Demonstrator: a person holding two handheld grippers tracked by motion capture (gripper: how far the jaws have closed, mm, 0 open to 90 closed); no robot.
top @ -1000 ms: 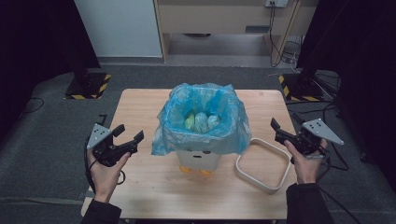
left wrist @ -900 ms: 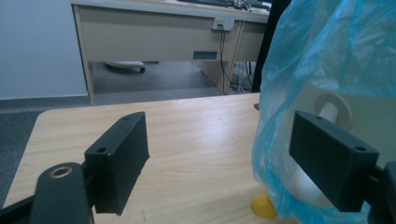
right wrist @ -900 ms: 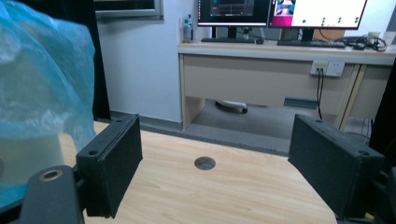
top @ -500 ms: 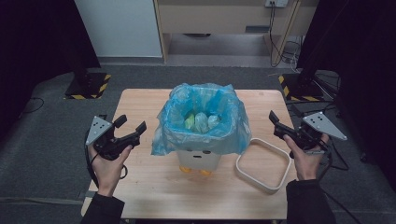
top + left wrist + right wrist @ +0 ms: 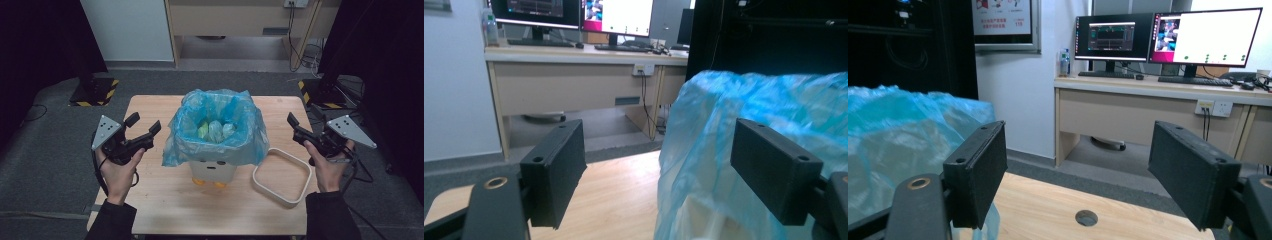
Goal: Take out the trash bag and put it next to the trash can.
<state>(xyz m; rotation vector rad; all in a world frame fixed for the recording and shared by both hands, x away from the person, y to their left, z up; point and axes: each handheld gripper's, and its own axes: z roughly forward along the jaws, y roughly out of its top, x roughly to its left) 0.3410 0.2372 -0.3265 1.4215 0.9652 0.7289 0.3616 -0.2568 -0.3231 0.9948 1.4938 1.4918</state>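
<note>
While both sets of jaws are standing apart with nothing between them, the right ones having just narrowed a little, the left gripper [image 5: 141, 130] and right gripper [image 5: 295, 129] are flanking the blue bag [image 5: 216, 128] lining the small white bin [image 5: 212, 170]. I'd say they are approaching the bag's rim; next, each needs to move inward and pinch the folded plastic nearest it.

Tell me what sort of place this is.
Probably an office or lab set up for recording: a desk carrying lit monitors stands beyond the wooden table, with black curtains at the sides.
</note>
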